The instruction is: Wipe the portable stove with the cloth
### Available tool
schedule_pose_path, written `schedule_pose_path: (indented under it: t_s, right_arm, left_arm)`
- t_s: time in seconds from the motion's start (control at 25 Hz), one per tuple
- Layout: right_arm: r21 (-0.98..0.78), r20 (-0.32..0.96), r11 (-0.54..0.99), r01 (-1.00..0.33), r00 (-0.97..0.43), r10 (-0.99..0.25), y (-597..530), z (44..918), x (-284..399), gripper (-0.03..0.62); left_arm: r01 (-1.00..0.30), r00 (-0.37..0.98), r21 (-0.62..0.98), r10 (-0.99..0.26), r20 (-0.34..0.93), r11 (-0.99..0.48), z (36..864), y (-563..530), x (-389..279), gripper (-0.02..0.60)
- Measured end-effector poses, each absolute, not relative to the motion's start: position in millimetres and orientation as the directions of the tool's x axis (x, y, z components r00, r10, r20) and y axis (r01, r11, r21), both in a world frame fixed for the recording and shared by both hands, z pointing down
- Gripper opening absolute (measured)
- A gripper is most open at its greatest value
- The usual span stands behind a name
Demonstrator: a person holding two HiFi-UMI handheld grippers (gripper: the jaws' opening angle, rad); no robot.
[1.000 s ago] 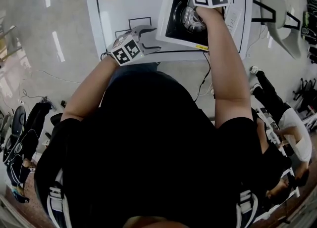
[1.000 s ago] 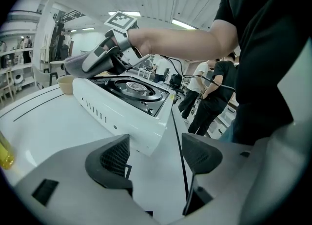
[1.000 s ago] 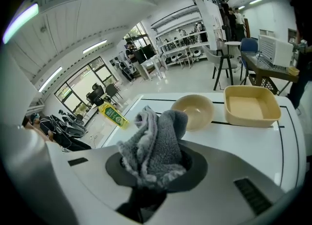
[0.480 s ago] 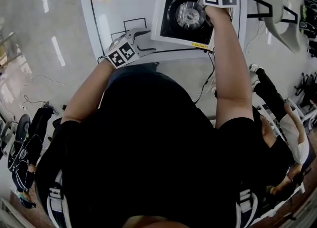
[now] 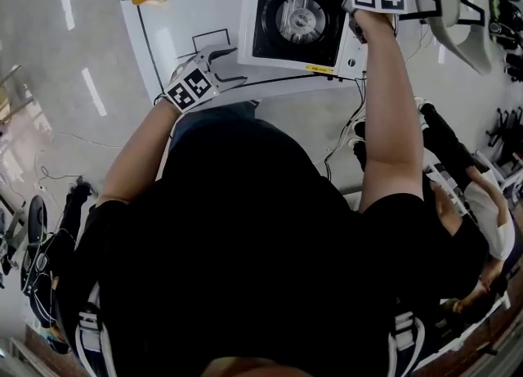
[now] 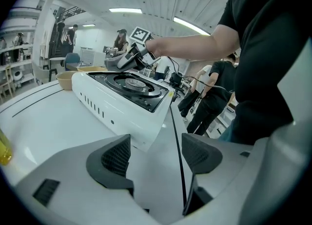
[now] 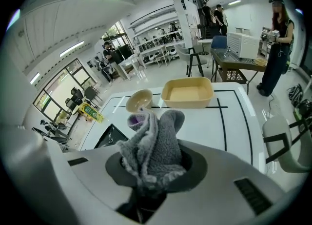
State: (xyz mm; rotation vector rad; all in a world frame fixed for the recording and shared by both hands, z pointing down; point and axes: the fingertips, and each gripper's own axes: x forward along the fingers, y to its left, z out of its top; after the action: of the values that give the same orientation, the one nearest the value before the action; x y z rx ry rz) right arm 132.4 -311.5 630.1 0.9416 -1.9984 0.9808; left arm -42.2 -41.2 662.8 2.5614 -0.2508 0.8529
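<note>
Up front, the right gripper (image 7: 155,169) has its jaws clamped on a bunched grey cloth (image 7: 152,138) that stands up out of them. It is held at the far right corner of the portable stove (image 5: 298,20), whose black top shows just below and to its left. Ahead of it on the white table (image 7: 214,121) lie a tan bowl (image 7: 139,100) and a shallow tan tray (image 7: 187,92), with a yellow bottle (image 7: 92,112) off to the left. The left gripper (image 6: 156,153) has its jaws apart with nothing between them, low over the table's near edge, with the stove's near corner just ahead of it.
</note>
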Motion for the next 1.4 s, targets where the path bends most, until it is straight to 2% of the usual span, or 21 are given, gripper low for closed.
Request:
schedule_pose_path:
  t_s: [0.36,0.6,0.76,0.92,1.04,1.2,1.4]
  right_arm:
    - [-0.277,0.851,0.393,-0.877,-0.414,-0.324,-307.0,632.0,193.7,0.107]
    - [-0.241,0.866,0.411,-0.879,-0.387,-0.318,-305.7,631.3,208.7,0.109]
    - [-0.149,0.882,0.458,-0.876,-0.327,-0.339,-312.5,624.9,213.7,0.109]
    - [0.023,0.898,0.494,-0.869,-0.199,-0.392,-325.0,617.5,233.1,0.109]
    - [0.181,0.907,0.556,-0.811,-0.082,-0.414,-326.4,619.7,246.3,0.109]
    - [0.293,0.932,0.670,-0.682,0.048,-0.358,-300.4,638.7,257.8,0.109]
    - [0.410,0.897,0.771,-0.488,0.061,-0.438,-286.8,628.4,244.9,0.109]
  left_arm:
    - [-0.296,0.789,0.335,-0.031,0.614,-0.895,663.7,-40.7,-40.6,0.345]
    - [-0.298,0.790,0.338,-0.032,0.612,-0.893,664.1,-38.7,-40.8,0.345]
    - [-0.299,0.789,0.332,-0.036,0.614,-0.895,662.8,-38.5,-41.2,0.345]
    - [-0.303,0.788,0.334,-0.038,0.614,-0.893,662.8,-37.3,-43.0,0.345]
    - [-0.302,0.788,0.338,-0.034,0.615,-0.891,664.0,-34.8,-43.2,0.345]
    - [-0.299,0.787,0.339,-0.030,0.616,-0.892,664.8,-32.3,-42.1,0.345]
    - [-0.306,0.787,0.335,-0.039,0.616,-0.891,660.8,-32.5,-41.1,0.345]
